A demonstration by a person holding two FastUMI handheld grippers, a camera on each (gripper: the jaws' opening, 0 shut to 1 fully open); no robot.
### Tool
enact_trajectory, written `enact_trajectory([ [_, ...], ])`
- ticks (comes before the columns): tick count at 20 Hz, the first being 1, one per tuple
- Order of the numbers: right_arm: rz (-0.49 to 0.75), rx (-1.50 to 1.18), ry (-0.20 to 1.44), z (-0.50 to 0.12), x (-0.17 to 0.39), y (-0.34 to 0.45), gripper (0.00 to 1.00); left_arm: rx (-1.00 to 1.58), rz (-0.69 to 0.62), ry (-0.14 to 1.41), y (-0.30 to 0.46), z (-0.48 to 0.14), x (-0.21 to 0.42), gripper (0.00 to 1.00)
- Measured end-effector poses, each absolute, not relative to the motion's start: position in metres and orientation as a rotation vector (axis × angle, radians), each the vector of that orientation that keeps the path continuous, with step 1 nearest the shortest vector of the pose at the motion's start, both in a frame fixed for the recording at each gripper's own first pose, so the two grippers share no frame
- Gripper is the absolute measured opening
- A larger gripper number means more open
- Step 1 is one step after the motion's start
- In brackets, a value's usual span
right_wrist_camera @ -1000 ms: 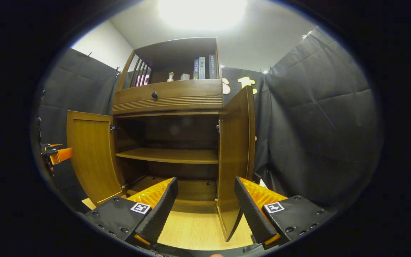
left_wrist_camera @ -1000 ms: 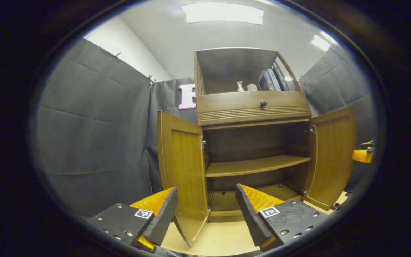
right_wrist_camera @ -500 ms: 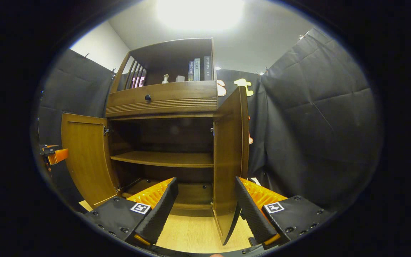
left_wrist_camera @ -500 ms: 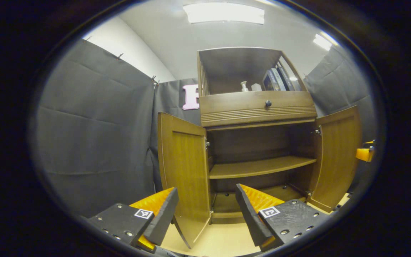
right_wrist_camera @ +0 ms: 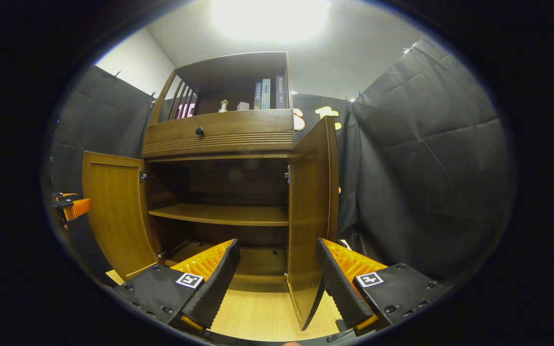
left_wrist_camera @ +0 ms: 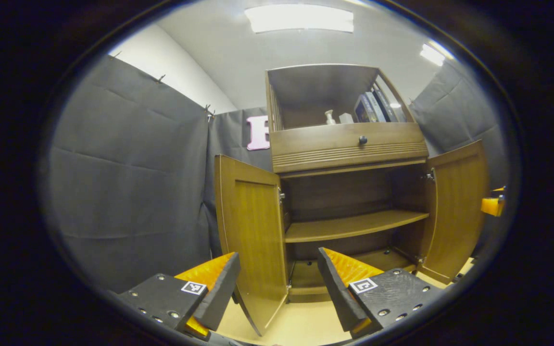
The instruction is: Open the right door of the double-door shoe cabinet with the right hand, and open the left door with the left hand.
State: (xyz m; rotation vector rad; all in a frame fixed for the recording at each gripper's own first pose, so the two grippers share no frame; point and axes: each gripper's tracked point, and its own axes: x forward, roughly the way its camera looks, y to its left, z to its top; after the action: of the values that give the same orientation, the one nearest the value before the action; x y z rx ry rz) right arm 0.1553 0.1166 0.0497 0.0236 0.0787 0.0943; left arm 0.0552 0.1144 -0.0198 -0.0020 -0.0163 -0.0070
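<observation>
In the left gripper view, nearest the lens, the left gripper (left_wrist_camera: 277,283) has its 2 fingers spread wide apart with nothing clamped between them. The lower edge of the left door (left_wrist_camera: 253,230) stands in the gap between those fingers, closer to the left-hand finger (left_wrist_camera: 217,288), though whether it touches either cannot be told. The door's long axis runs upright, and the panel is swung out toward the camera on hinges at its far edge.

In the right gripper view the right gripper (right_wrist_camera: 277,283) is likewise parted and holding nothing. The right door (right_wrist_camera: 310,216) stands upright in the gap, its bottom corner just beside the right-hand finger (right_wrist_camera: 334,283). It too is swung well out, edge-on to the lens.

Beyond both doors lies the shoe cabinet (right_wrist_camera: 219,139), its interior open, with a bare middle shelf (right_wrist_camera: 221,215) straight ahead of the fingers and the bottom board below it. Above sits a drawer with 1 dark knob (right_wrist_camera: 199,130), and farther up an open compartment holding books (right_wrist_camera: 267,93) and a small pump bottle (left_wrist_camera: 328,117).

Judging from how the panels lie, both doors look fully open and the task seems all but done. Each gripper is nearer its own door, so any further move would likely be a straight pull back, clear of the door edges.
</observation>
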Motion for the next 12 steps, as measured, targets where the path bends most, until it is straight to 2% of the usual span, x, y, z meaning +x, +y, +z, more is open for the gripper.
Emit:
enact_trajectory([
  [2, 0.092, 0.023, 0.078, 0.051, 0.154, 0.118, 0.99, -0.005, -0.004, -0.016, 0.116, -0.019, 0.054, 0.94],
  [4, 0.091, 0.018, 0.077, 0.051, 0.152, 0.119, 0.96, -0.006, -0.001, -0.017, 0.117, -0.019, 0.054, 0.94],
  [5, 0.09, 0.016, 0.075, 0.052, 0.151, 0.119, 0.99, -0.006, 0.0, -0.017, 0.118, -0.019, 0.053, 0.94],
  [12, 0.089, 0.014, 0.07, 0.056, 0.144, 0.123, 0.99, -0.009, -0.002, -0.013, 0.118, -0.019, 0.05, 0.94],
])
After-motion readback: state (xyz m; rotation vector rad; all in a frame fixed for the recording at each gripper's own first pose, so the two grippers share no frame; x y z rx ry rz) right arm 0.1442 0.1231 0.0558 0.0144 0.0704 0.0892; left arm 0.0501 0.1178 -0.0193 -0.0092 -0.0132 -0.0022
